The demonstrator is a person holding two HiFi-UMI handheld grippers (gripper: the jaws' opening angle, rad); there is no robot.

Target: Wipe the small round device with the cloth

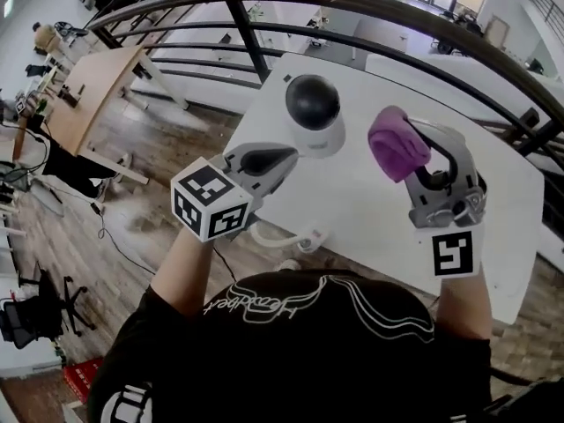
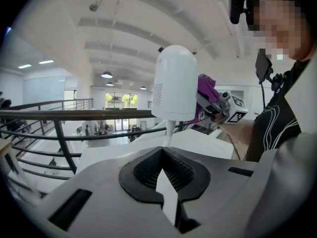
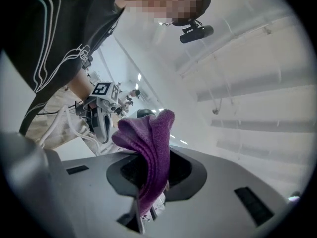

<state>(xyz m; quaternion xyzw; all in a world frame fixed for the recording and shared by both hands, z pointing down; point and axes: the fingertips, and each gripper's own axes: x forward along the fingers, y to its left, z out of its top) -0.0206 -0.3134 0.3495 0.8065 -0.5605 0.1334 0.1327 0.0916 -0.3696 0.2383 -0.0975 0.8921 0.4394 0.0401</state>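
The device (image 1: 313,113), a white dome with a black round cap, is over the far left part of the white desk (image 1: 370,218), held clear of the desktop. In the left gripper view its white shell (image 2: 176,83) stands upright just above the jaws, and a thin white stem (image 2: 168,131) runs from its underside down between them. The left gripper (image 1: 284,159) is clenched on that white part, its jaws together around it (image 2: 166,190).

Just to the right of the device is the purple cloth (image 1: 398,142), bunched and close to the dome; whether they touch cannot be told. The right gripper (image 1: 412,161) grasps the cloth, a fold of which is pinched between its jaws (image 3: 148,202) while the rest stands up above them (image 3: 151,143).

A white cable (image 1: 284,236) loops below the left gripper at the near desk edge. A dark railing (image 1: 264,33) curves beyond the desk, with a lower floor visible past it.
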